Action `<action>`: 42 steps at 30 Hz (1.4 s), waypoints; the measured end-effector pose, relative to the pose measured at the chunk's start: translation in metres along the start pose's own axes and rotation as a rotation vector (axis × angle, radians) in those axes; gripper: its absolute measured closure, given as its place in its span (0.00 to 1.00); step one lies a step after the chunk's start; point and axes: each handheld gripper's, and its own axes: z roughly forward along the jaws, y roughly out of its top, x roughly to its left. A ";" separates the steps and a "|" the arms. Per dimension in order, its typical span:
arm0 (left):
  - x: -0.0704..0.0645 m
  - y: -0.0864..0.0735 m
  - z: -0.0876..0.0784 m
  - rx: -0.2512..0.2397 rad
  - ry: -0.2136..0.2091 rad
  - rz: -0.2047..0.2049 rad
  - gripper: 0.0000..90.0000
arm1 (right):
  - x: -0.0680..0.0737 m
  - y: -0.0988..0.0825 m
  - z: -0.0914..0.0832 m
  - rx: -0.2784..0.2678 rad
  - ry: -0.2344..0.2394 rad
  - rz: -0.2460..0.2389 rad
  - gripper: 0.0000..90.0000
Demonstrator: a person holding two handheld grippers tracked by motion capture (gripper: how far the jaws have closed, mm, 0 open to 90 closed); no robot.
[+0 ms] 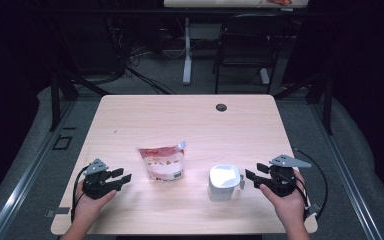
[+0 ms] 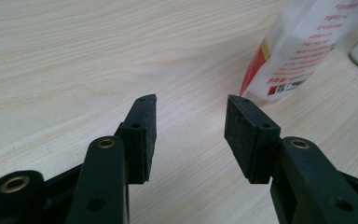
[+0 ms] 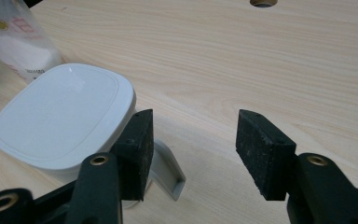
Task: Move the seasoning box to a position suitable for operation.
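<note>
Near the tabletop's front edge, right of centre: white lidded container (image 1: 224,182), rounded-square, smooth plastic, grey side handle. Right gripper (image 1: 250,176) just beside it, jaws wide, empty; left gripper (image 1: 125,175) part-open, empty.

A pale wooden table (image 1: 130,115), on it a spouted pouch (image 1: 162,162) beside a white lidded container (image 1: 224,182).

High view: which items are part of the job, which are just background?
In play: spouted pouch, lidded white container, left gripper and right gripper, both open and empty.
Background: chair, floor cables, far desk leg.
</note>
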 end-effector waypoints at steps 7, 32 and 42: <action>0.000 0.000 0.000 -0.001 0.002 -0.002 0.60 | 0.007 0.018 0.002 0.021 0.013 0.031 0.50; 0.000 -0.001 0.000 -0.008 0.005 -0.003 0.60 | 0.020 0.029 0.012 0.124 0.023 0.059 0.52; 0.000 -0.001 0.000 -0.011 0.002 -0.004 0.60 | 0.018 0.027 0.011 0.118 0.051 0.074 0.57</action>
